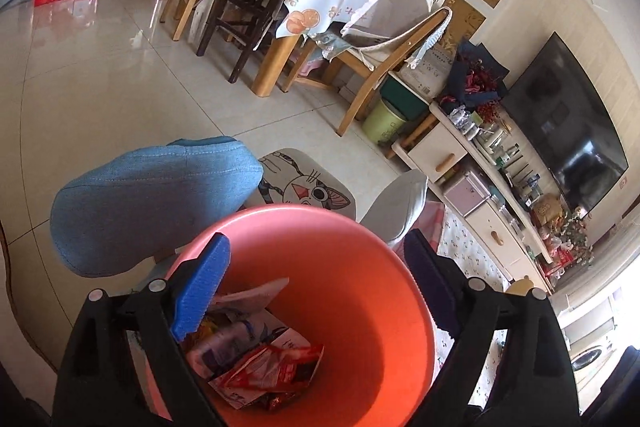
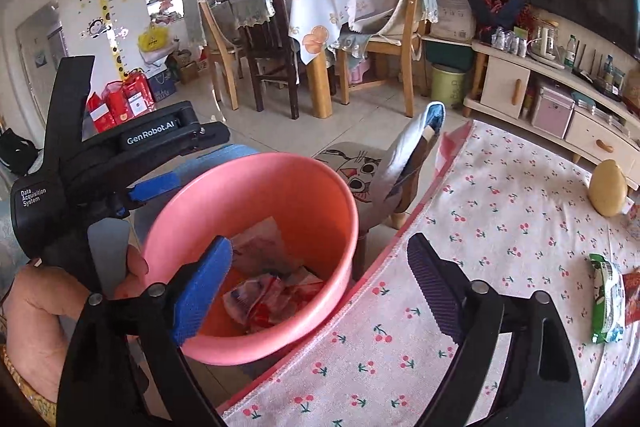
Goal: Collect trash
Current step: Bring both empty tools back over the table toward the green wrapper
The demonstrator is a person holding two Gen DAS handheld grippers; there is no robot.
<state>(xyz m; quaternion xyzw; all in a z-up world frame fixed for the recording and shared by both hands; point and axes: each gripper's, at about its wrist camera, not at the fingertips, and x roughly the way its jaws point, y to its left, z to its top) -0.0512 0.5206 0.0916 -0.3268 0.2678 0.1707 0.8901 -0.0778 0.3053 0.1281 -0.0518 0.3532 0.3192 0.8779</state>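
A pink bin (image 1: 360,267) holds crumpled red and white wrappers (image 1: 264,359). My left gripper (image 1: 316,247) hangs open over its mouth with nothing between the blue pads. In the right wrist view the same bin (image 2: 280,195) stands beside the table edge, with wrappers (image 2: 272,291) at its bottom. My right gripper (image 2: 320,245) is open and empty, one finger over the bin and the other over the cloth. A green packet (image 2: 608,303) and a red wrapper (image 2: 632,299) lie on the table at the far right.
The table (image 2: 500,247) wears a cherry-print cloth; a yellowish rounded object (image 2: 608,193) sits on it. A hand (image 2: 40,315) grips the left tool's black body (image 2: 152,139). A cat-print stool (image 2: 356,167) and a blue cushioned stool (image 1: 152,203) stand behind the bin.
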